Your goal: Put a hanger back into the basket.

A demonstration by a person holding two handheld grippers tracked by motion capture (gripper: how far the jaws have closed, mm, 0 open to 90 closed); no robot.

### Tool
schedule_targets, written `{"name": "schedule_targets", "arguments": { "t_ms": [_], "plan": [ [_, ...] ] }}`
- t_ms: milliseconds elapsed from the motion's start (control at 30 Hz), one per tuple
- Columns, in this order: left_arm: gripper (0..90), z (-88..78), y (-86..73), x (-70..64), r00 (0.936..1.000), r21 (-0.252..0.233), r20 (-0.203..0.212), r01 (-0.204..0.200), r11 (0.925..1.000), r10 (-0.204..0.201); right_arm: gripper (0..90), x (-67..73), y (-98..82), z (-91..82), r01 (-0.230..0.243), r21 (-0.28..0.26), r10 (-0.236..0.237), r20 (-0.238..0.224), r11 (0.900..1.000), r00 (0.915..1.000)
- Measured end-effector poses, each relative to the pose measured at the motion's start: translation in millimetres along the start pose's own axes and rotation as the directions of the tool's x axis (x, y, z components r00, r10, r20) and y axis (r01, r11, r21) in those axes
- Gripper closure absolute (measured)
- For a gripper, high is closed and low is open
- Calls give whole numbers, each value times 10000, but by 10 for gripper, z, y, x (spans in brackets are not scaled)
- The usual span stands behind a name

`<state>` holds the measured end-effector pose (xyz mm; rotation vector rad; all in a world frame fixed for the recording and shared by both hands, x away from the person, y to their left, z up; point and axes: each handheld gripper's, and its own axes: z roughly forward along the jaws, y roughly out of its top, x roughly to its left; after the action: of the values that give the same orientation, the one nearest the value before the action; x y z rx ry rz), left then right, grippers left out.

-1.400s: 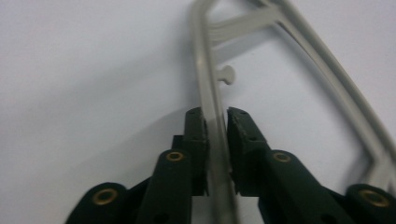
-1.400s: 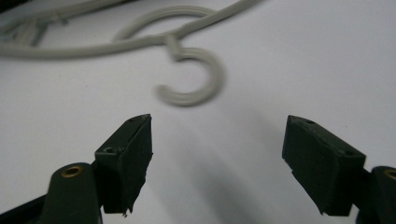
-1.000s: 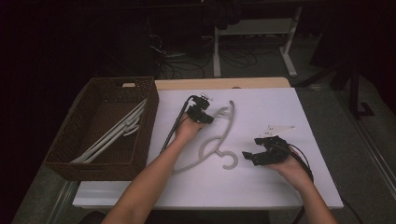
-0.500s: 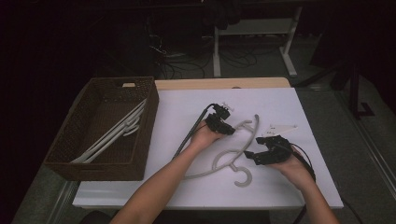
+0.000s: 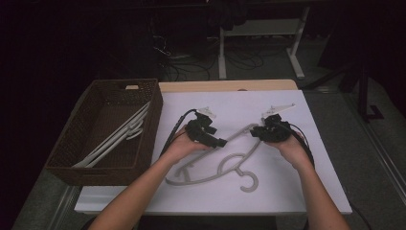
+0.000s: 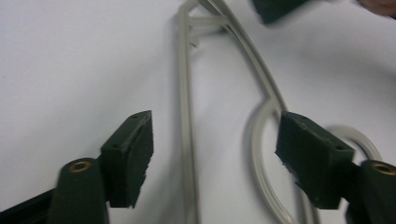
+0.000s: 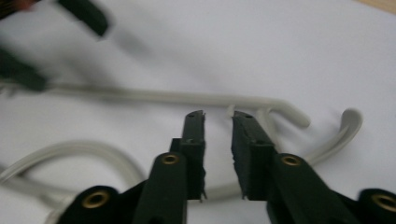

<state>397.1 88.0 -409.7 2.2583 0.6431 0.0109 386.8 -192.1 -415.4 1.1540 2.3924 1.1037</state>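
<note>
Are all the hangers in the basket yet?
Not yet. A few white hangers already lie in the basket. One grey hanger lies on the table. The left gripper has just been opening; its fingers straddle the hanger. The right gripper has just been closing at the hanger's end, grip unclear. That hanger is left to go in.

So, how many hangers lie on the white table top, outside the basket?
1. The hanger lies flat on the white table top, right of the basket. More white hangers lie overlapped inside the basket; some there may be hidden.
</note>
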Motion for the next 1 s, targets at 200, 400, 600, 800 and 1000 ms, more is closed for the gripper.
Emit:
{"name": "schedule_targets", "arguments": {
  "t_ms": [200, 400, 600, 800, 1000],
  "plan": [
    [181, -182, -249, -194, 9990, -207, 346, -272, 9994, 279, 892, -159, 197, 293, -140, 475, 135, 96, 9988, 9999],
    [177, -215, -399, -333, 9971, -187, 580, -475, 9987, 486, 892, -241, 250, 476, -239, 845, 210, 354, 9961, 9992],
    [177, -207, -519, -443, 9951, -25, 696, -698, 9976, 698, 892, -295, 228, 617, -425, 1057, 374, 498, 9935, 9981],
    [194, -160, -568, -480, 9941, 239, 723, -825, 9963, 806, 893, -300, 235, 659, -386, 1247, 319, 549, 9914, 9980],
    [332, -72, -611, -504, 9897, 883, 988, -1124, 9897, 1035, 895, -297, 239, 701, -409, 1361, 333, 581, 9898, 9978]
  ]
}}
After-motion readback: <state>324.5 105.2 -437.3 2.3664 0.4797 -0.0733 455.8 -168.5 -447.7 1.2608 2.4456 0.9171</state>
